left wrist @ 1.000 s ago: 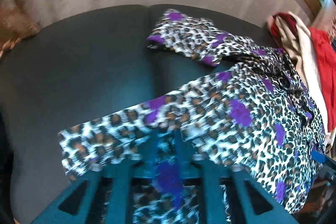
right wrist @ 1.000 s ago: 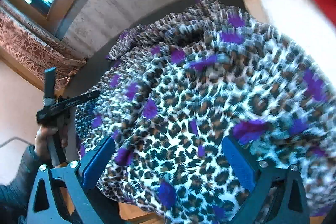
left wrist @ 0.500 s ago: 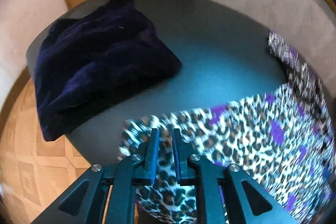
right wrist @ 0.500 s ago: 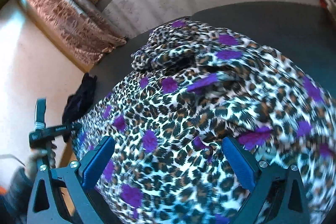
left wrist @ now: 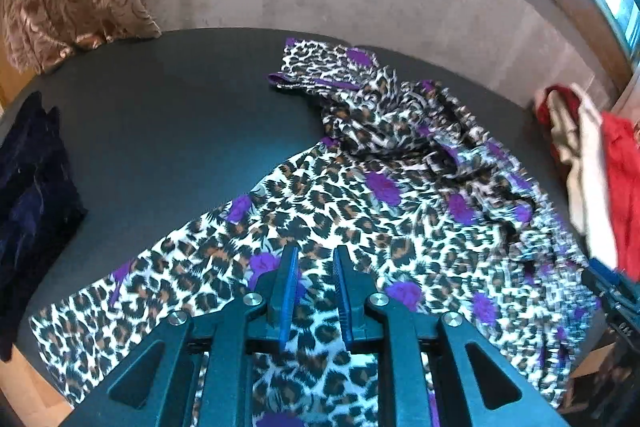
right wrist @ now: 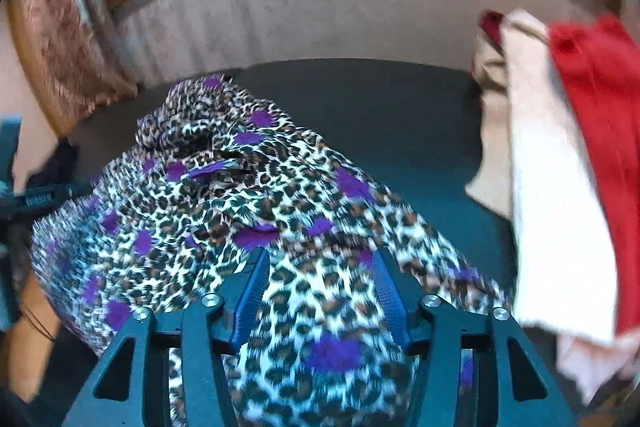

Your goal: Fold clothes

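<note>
Left wrist view: left gripper [left wrist: 314, 263], fingers narrowly apart, and right gripper [right wrist: 320, 267], fingers wide apart, hover over the leopard-print, purple-spotted thin fabric garment [left wrist: 360, 211], spread crumpled on the dark desk [left wrist: 168, 115]. Judged step: arranging; next, grasp edges.

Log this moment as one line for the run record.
stage: spreading leopard-print garment on dark table | left gripper: narrow gap, over fabric | right gripper: open, fabric between fingers | red and cream clothes: right

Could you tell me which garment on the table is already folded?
The dark blue velvet garment at the table's left edge; the leopard-print garment lies spread out.
</note>
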`<state>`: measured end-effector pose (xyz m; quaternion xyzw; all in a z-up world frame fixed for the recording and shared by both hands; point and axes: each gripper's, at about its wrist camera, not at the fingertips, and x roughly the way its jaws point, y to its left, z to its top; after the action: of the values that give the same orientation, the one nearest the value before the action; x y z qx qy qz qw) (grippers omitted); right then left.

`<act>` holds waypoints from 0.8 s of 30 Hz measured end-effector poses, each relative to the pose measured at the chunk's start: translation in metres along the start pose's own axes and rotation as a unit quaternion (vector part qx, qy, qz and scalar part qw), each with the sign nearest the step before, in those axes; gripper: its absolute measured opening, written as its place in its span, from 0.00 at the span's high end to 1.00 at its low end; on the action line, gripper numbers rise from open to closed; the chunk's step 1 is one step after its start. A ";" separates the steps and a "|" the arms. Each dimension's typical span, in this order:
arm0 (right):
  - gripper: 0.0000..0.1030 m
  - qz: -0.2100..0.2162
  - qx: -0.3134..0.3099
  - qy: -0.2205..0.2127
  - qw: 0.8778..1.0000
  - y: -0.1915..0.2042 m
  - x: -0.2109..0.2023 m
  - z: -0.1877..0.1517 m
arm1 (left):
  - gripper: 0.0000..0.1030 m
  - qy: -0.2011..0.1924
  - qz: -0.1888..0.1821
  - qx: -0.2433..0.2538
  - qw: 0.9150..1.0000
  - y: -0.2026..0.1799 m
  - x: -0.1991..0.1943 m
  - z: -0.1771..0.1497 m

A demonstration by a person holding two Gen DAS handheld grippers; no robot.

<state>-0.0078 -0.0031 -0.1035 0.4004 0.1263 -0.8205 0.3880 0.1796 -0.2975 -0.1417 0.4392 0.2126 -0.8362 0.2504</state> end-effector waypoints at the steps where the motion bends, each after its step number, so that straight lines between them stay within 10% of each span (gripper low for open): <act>1: 0.46 0.014 -0.007 0.008 1.000 0.007 0.006 0.005 | 0.83 0.003 0.003 0.006 1.000 -0.002 0.004 0.002; 4: 0.48 0.054 -0.047 0.019 0.997 0.035 0.018 0.013 | 0.81 0.018 -0.002 -0.026 0.999 0.019 0.015 -0.004; 7: 0.50 -0.021 -0.097 0.005 0.995 0.051 0.033 0.014 | 0.81 0.016 0.002 -0.042 0.999 0.030 0.009 -0.009; 10: 0.65 -0.089 -0.001 0.026 0.996 -0.005 0.052 0.022 | 0.81 0.015 0.012 -0.039 0.999 0.030 0.007 -0.012; 14: 0.59 -0.130 0.108 -0.016 0.985 -0.073 0.015 0.025 | 0.81 0.016 0.022 -0.043 0.999 0.028 0.004 -0.013; 20: 0.53 0.051 0.045 0.014 0.998 -0.016 -0.002 0.005 | 0.82 0.008 0.021 0.007 1.000 -0.006 0.003 0.006; 24: 0.51 0.073 0.010 0.038 0.997 0.025 0.007 -0.020 | 0.81 0.013 0.016 0.058 0.998 -0.037 0.020 0.023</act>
<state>0.0190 -0.0130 -0.1192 0.4430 0.1035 -0.7755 0.4378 0.1329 -0.2865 -0.1417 0.4673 0.1601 -0.8370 0.2354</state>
